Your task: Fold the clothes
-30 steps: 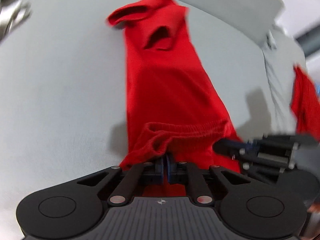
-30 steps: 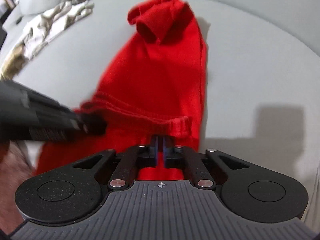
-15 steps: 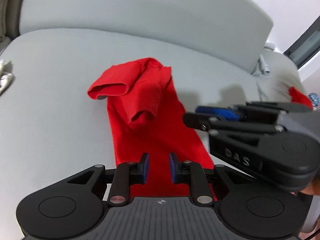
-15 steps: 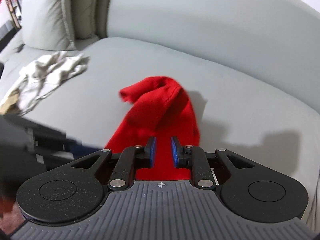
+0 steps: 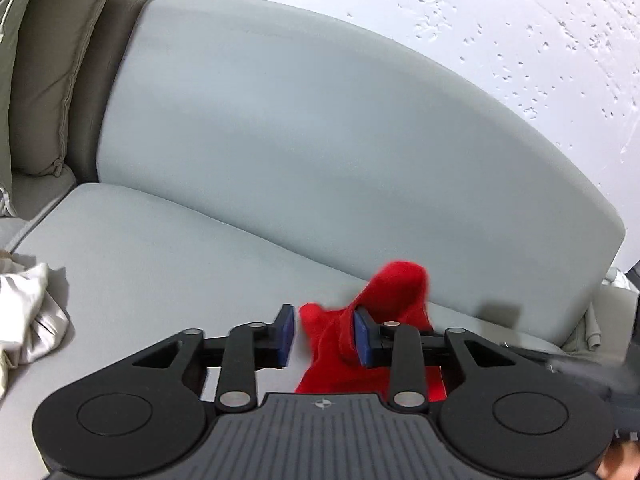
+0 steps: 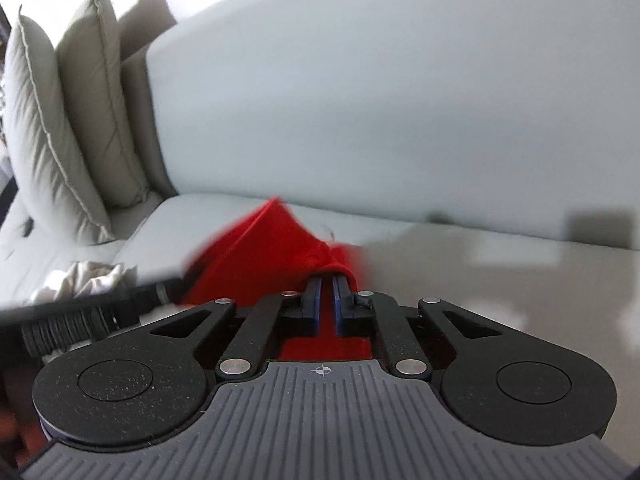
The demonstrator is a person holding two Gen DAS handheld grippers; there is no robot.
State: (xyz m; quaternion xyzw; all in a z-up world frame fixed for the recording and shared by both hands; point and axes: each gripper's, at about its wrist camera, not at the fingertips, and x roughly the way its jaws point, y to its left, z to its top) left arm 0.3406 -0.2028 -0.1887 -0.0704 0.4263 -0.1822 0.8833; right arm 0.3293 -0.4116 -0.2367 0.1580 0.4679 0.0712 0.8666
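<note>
A: What is changed from half a second earlier?

B: The left gripper [image 5: 322,330] is seen with its fingers [image 5: 286,334] spread wider than before, and both cameras are tipped up, so that more of the sofa backrest [image 5: 320,136] and the wall [image 5: 480,12] is shown. The red garment [image 5: 360,340], previously laid long and flat on the sofa seat [image 5: 160,248], is now bunched into a raised peak.

A: And the right gripper [image 6: 325,296]?

B: Its fingers [image 6: 314,300] are brought closer than before, to a narrow gap, with red cloth [image 6: 276,256] draped over the tips and visible between them. Whether the cloth is actually pinched cannot be told from the blurred frame.

A: Where is the garment placed relative to the left fingers?

B: It is found between them and against the right-hand pad, with a clear gap left beside the other pad; nothing is clamped. A pale crumpled cloth [image 5: 28,320] is seen well apart at the left, near the cushions [image 6: 72,120]
</note>
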